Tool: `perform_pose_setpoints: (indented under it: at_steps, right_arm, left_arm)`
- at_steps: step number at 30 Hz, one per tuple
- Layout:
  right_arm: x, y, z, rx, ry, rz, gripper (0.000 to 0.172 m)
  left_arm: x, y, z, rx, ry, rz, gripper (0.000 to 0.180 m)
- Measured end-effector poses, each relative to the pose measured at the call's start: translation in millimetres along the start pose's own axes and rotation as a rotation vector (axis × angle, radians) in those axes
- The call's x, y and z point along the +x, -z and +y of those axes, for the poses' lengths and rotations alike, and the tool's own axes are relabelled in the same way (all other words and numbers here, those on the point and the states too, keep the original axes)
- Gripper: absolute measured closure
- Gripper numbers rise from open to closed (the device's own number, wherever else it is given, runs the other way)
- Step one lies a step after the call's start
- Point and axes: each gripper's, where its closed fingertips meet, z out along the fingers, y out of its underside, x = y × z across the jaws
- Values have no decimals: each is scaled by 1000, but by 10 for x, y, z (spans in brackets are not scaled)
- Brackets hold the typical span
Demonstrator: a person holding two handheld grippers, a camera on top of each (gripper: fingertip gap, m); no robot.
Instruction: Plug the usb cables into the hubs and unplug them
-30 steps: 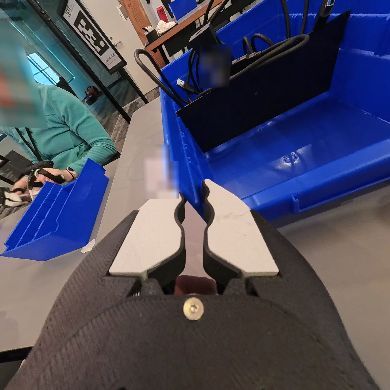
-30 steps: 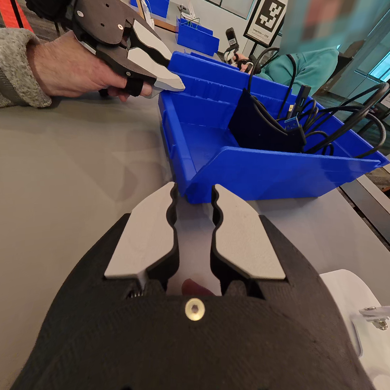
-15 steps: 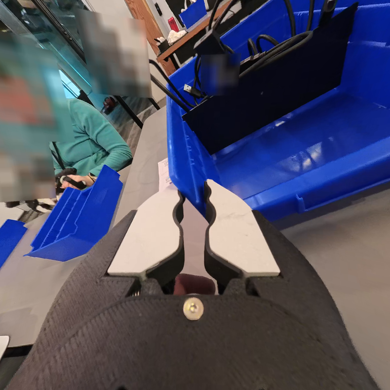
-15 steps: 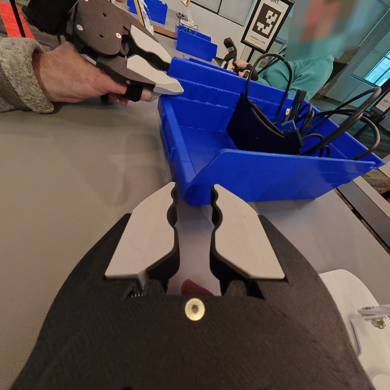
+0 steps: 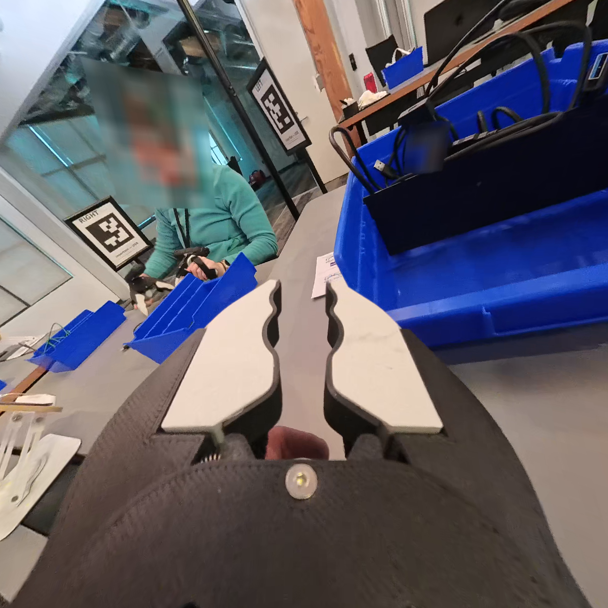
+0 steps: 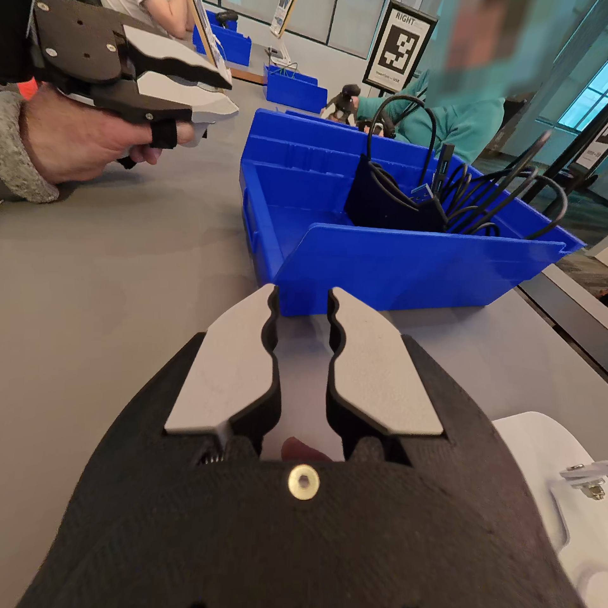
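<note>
At the far left of the right wrist view, the left tool (image 6: 227,95) is held in a hand (image 6: 82,141) above the grey worktop (image 6: 115,263), its fingers spread with nothing between them. Its own view confirms this: only bare worktop shows through the gap, and it points past the left wall of the blue bin (image 5: 493,296), near a small white slip of paper (image 5: 324,276) lying beside that wall.

Further right, the right tool (image 6: 302,296) sits low over the worktop just short of the bin's near corner, its fingers likewise apart and holding nothing.

Right again, inside the bin, a dark divider (image 6: 378,200) splits it. The near compartment looks bare; behind the divider lies a tangle of black usb cables (image 6: 493,197) with a blue-tipped plug (image 6: 422,192) poking up and a slim black hub (image 6: 444,161) standing among them. In the left wrist view a loose silver plug (image 5: 383,166) hangs at the divider's end.

Neither tool has reached a cable or hub, so the work seems to be at the approach stage, before any plugging. The next move probably calls for lifting both tools over the bin wall into the far compartment, one to steady a hub and the other to pinch a plug by its body, squarely enough to line it up with a port.
</note>
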Motion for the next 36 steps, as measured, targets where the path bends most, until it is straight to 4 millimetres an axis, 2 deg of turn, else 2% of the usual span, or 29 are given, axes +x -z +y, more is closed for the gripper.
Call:
perform_pose_setpoints:
  at_steps: [4,6,8,13,17,20,23,26,29,32,36]
  right_arm:
    - [-9,16,-13,9,7,2,149]
    - [-38,22,-11,8,10,-17,162]
    - [-58,24,2,-1,10,-33,171]
    - [-109,57,-18,12,23,-45,172]
    - [-132,84,-53,36,13,-49,162]
    - [-198,124,-90,54,34,-67,160]
    - [-315,235,-267,137,114,-85,161]
    - [-572,317,-472,217,224,-128,162]
    - [-988,360,-674,278,370,-168,162]
    - [-1630,373,-899,355,423,-302,166]
    - [-2617,304,-1172,449,415,-563,171]
  left_arm:
    - [-31,38,42,-18,0,-18,169]
    - [-38,52,70,-28,7,-15,180]
    - [-35,48,105,-43,2,-6,180]
    - [-77,37,115,-35,19,-11,180]
    - [-133,66,137,-40,38,-35,180]
    - [-155,206,72,3,26,-51,180]
    - [-187,517,69,39,57,-65,180]
    - [-237,956,-58,81,77,-56,180]
    - [-333,1437,-158,104,71,-51,180]
    - [-325,1936,-94,77,87,13,180]
    - [-301,2619,187,-8,1,41,180]
